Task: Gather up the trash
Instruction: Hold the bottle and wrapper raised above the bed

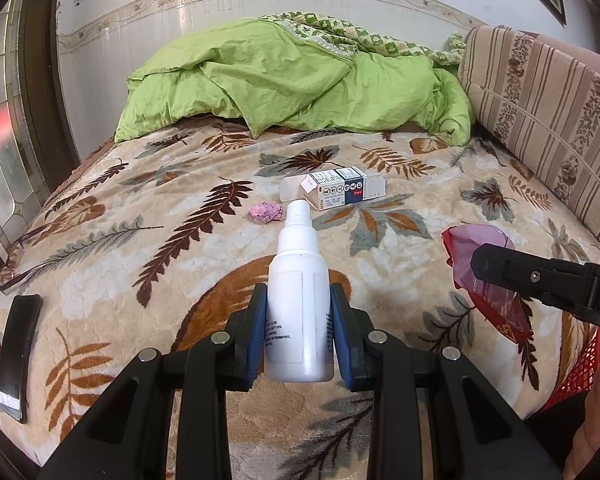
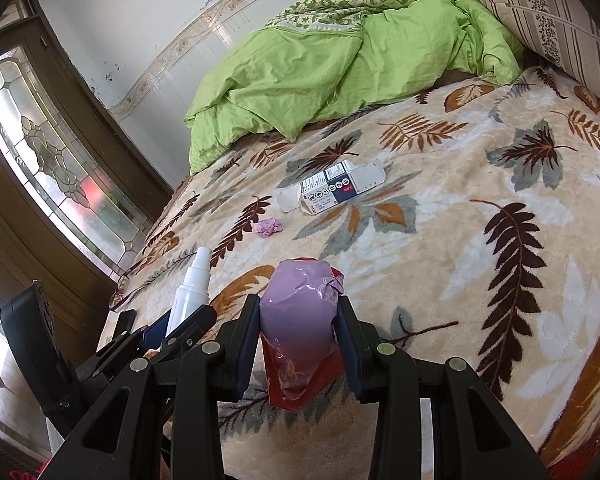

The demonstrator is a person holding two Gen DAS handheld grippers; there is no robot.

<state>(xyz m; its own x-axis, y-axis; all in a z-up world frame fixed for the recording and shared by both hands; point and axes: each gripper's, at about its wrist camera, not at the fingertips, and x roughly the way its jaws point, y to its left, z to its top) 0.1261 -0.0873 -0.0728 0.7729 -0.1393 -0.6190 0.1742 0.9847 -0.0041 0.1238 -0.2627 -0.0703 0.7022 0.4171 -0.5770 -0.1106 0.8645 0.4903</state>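
My left gripper (image 1: 299, 312) is shut on a white spray bottle (image 1: 298, 304), nozzle pointing away, held above the leaf-patterned bed blanket (image 1: 180, 184). My right gripper (image 2: 299, 320) is shut on a crumpled purple-and-red plastic wrapper (image 2: 300, 320); the wrapper also shows in the left wrist view (image 1: 480, 272), at the right. The bottle also shows in the right wrist view (image 2: 192, 288), at the left. A small carton box (image 1: 334, 188) (image 2: 330, 190) and a crumpled pink paper ball (image 1: 265, 213) (image 2: 269, 226) lie on the blanket further ahead.
A green quilt (image 1: 292, 76) is piled at the bed's far end. A striped cushion (image 1: 540, 112) stands at the right. A black phone (image 1: 18, 352) and eyeglasses (image 1: 16, 256) lie at the bed's left edge. A red mesh basket (image 1: 584, 364) is at the lower right.
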